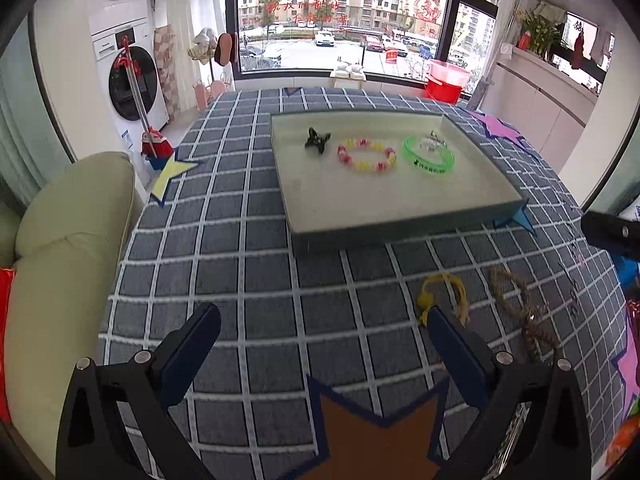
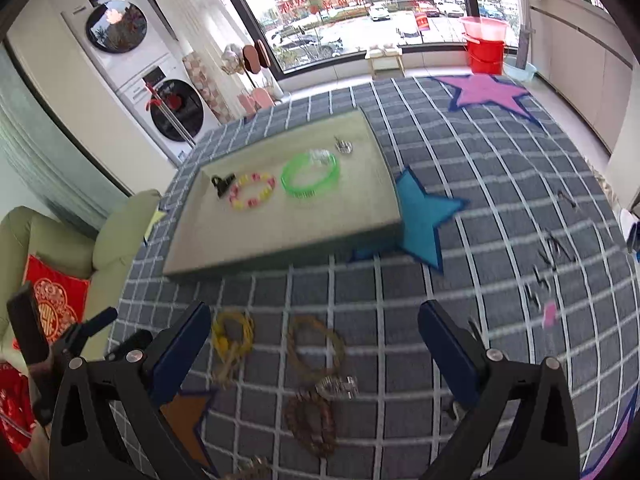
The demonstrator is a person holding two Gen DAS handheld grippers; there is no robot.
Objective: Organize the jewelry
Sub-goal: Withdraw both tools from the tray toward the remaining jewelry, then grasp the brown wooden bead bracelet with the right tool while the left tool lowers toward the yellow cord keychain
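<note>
Only at right: brown bead bracelet (image 2: 313,424)

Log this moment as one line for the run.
left gripper open, empty | right gripper open, empty | tray holds green bangle | yellow cord bracelet on tablecloth

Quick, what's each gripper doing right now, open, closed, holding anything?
Left gripper: open, holding nothing.
Right gripper: open, holding nothing.
</note>
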